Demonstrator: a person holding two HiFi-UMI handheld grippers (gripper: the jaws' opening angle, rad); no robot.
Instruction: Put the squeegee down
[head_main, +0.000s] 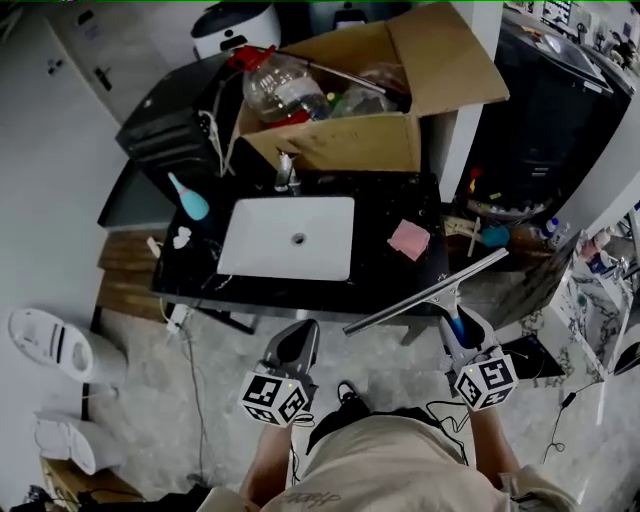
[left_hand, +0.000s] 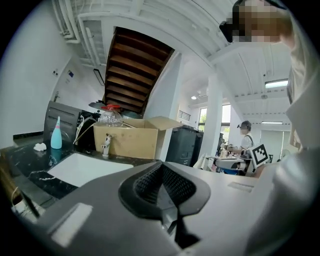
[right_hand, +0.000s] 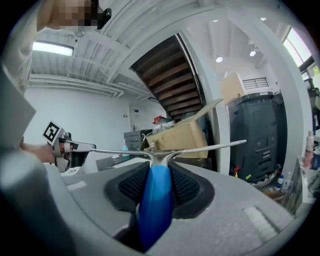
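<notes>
- My right gripper (head_main: 455, 322) has its jaws pinching the blue handle of the squeegee (head_main: 428, 293). The tool is carried in the air, not yet put down.
- I judge the grip is taken on the handle so that the long blade stays clear in front and can be laid flat.
- The handle runs straight between the two pads. The metal blade crosses just beyond the jaw tips, roughly level, above the floor by the front edge of the dark surface (head_main: 385, 275).
- My left gripper (head_main: 297, 340) has its jaws pressed together on nothing. The blade's near end reaches toward it without touching.
- The bare patch between the white sink (head_main: 290, 238) and the pink cloth (head_main: 409, 240) looks a fair landing spot.
</notes>
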